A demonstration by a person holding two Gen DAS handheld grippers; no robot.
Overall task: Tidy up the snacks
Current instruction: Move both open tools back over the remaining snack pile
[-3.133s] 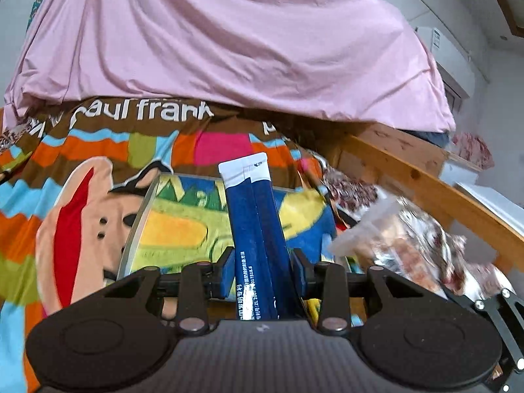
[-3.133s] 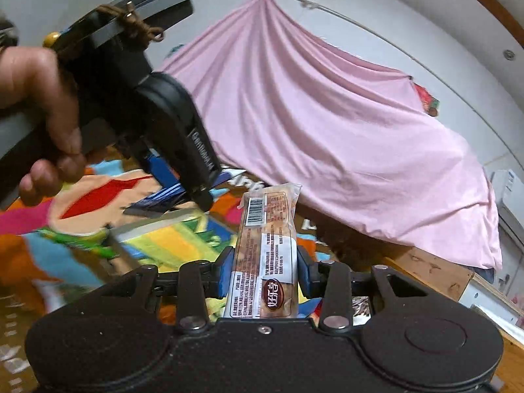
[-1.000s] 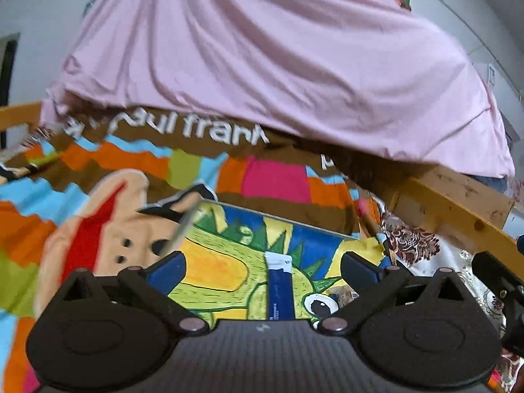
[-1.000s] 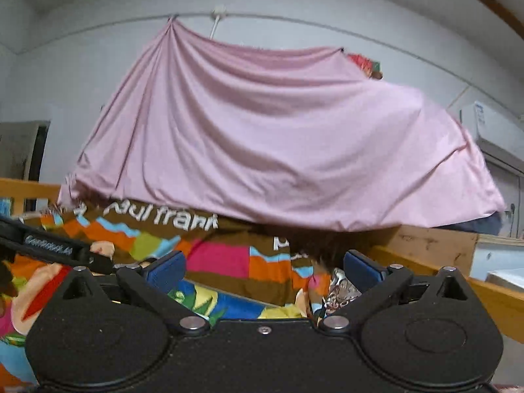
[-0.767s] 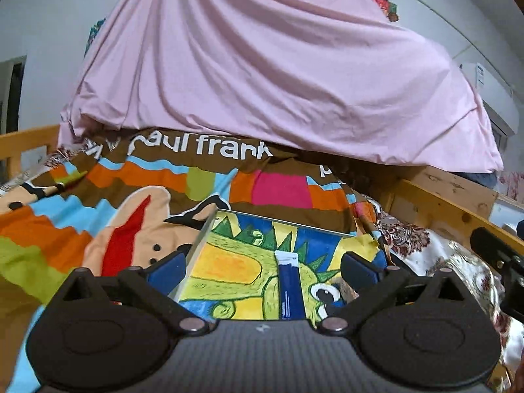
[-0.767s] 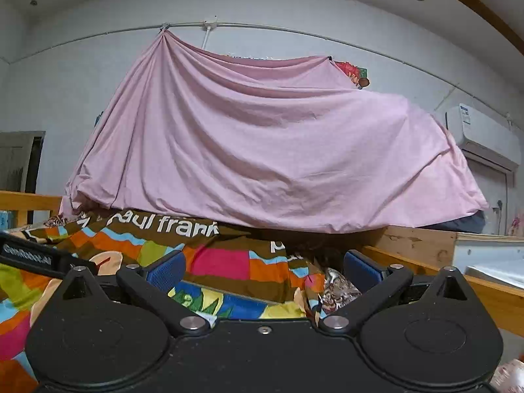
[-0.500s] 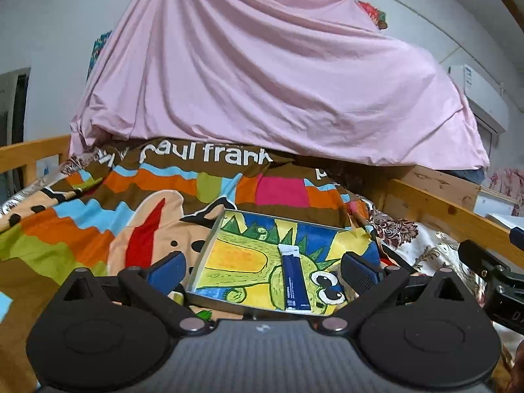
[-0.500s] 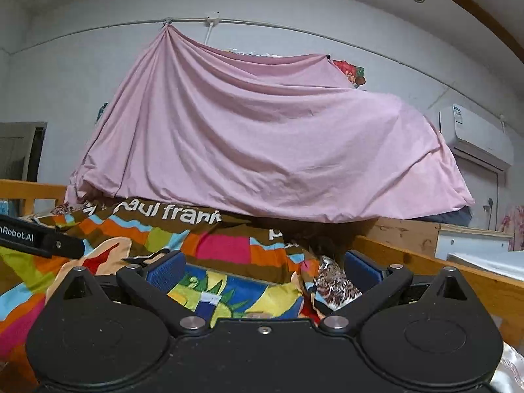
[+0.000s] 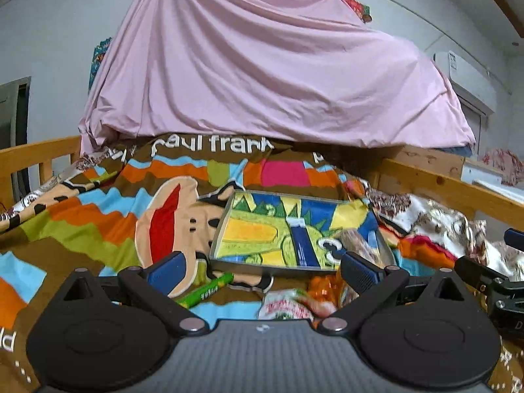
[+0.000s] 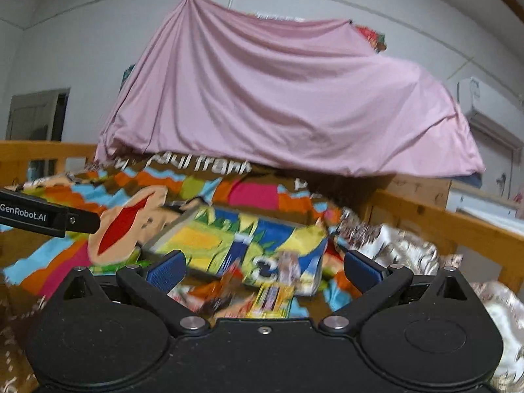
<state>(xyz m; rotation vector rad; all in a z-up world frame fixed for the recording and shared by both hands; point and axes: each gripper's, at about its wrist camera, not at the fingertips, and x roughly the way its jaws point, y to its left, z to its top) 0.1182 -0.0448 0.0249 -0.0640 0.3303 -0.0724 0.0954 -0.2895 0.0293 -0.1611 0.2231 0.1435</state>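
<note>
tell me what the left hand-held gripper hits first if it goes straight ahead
Probably the loose snack packets just ahead of the open left hand-held gripper, then the tray behind them; depth is unclear.

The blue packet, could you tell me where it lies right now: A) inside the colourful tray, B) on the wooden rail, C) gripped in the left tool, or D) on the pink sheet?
A: the blue packet lies flat inside the colourful tray, ahead of the open, empty left tool.

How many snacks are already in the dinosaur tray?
2. A blue packet lies in the middle of the tray, and a brown packet lies at its right end. Others may be hidden.
</note>
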